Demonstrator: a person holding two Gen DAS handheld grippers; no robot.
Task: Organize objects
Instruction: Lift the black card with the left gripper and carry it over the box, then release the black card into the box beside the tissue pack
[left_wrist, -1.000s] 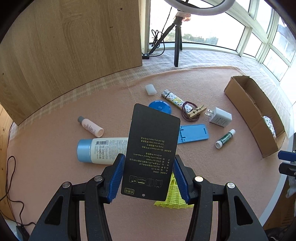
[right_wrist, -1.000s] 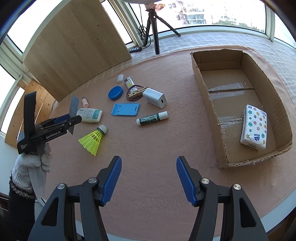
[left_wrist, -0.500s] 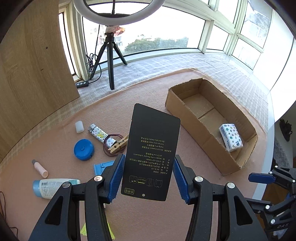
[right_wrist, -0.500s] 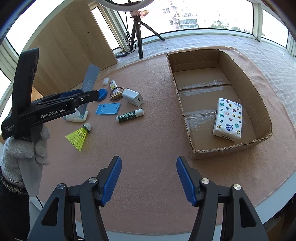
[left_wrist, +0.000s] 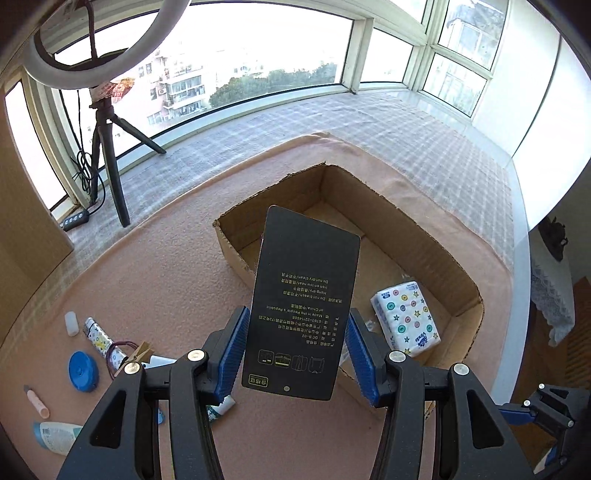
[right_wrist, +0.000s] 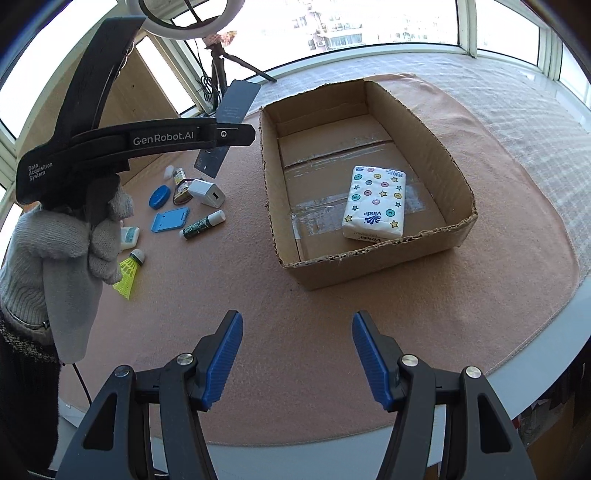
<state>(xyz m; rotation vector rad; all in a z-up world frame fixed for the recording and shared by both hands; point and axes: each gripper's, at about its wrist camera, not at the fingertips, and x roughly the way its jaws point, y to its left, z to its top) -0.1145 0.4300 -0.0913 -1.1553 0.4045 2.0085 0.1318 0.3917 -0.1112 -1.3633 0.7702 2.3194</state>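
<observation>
Sunlight from the bay windows falls across a round table under a pinkish cloth (right_wrist: 332, 314), with a ring light on a tripod (left_wrist: 107, 147) standing by the glass. Nearest to the person, the right gripper (right_wrist: 297, 354) hangs over bare cloth at the near edge, tilted steeply down, its blue jaws spread with nothing between them. The left gripper (left_wrist: 295, 354), carried in a gloved hand (right_wrist: 92, 229), pinches a flat black card package (left_wrist: 303, 302) by its two long edges, the package standing up out of the jaws. A second ago that package hung over the clutter of small things; now it has swung across and sits above the near wall of the cardboard box (left_wrist: 458, 266), which has come into the middle of the left wrist view. To my eye that puts the carry close to done, with only lowering and letting go left for this item. Inside the box a tissue pack (right_wrist: 375, 201) lies flat toward its near end. Farther to the left, well apart from the box, the shuttlecock (right_wrist: 129, 269), green tube (right_wrist: 201, 229), blue phone stand (right_wrist: 170, 219), white charger (right_wrist: 207, 192) and blue round lid (right_wrist: 159, 196) still wait on the cloth.
</observation>
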